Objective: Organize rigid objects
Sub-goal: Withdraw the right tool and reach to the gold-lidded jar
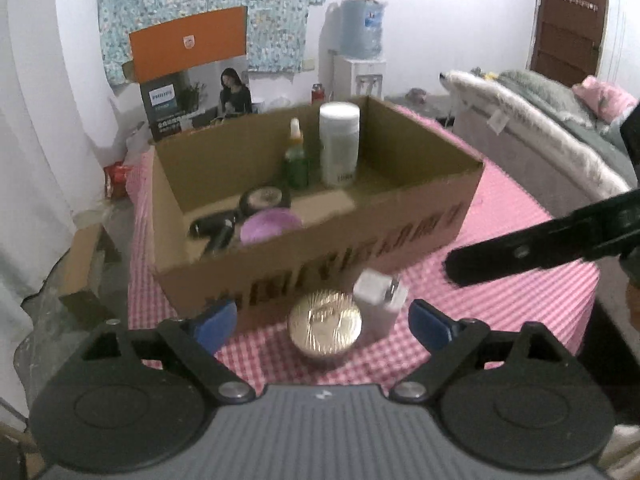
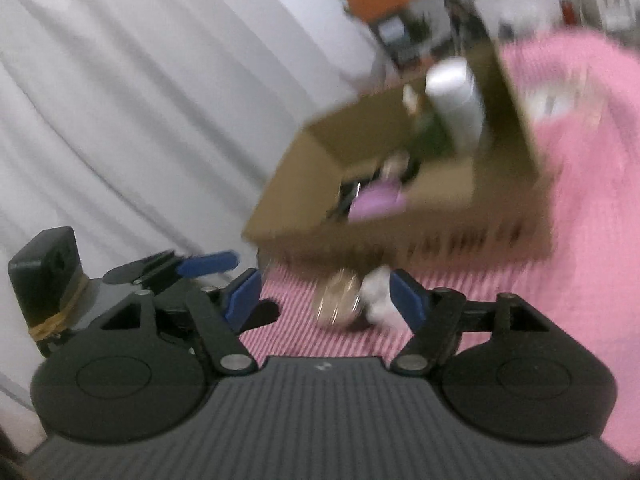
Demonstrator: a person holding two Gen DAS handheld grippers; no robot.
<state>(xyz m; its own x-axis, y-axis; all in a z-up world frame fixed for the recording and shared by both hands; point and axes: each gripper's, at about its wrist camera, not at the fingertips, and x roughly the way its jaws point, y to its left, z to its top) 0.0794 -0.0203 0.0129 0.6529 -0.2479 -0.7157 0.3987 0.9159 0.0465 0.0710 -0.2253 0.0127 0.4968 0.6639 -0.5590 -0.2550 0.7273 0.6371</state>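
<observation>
A gold-lidded round jar (image 1: 325,325) and a white plug adapter (image 1: 378,302) sit on the pink checked tablecloth (image 1: 500,296) in front of an open cardboard box (image 1: 360,248). The box holds a white bottle (image 1: 339,145), a green dropper bottle (image 1: 296,160), a purple round item (image 1: 272,225) and dark items. My left gripper (image 1: 322,322) is open, with the jar between its blue pads. My right gripper (image 2: 326,300) is open and empty, close to the jar (image 2: 338,298) and the adapter (image 2: 378,296); its view is blurred. Its black finger (image 1: 540,246) shows at the right of the left wrist view.
A Philips carton (image 1: 192,92) stands behind the box. A water dispenser (image 1: 360,60) stands at the back wall. A bed with blankets (image 1: 540,128) lies at the right. White curtains (image 2: 120,100) hang at the left. The left gripper body (image 2: 80,292) is beside my right gripper.
</observation>
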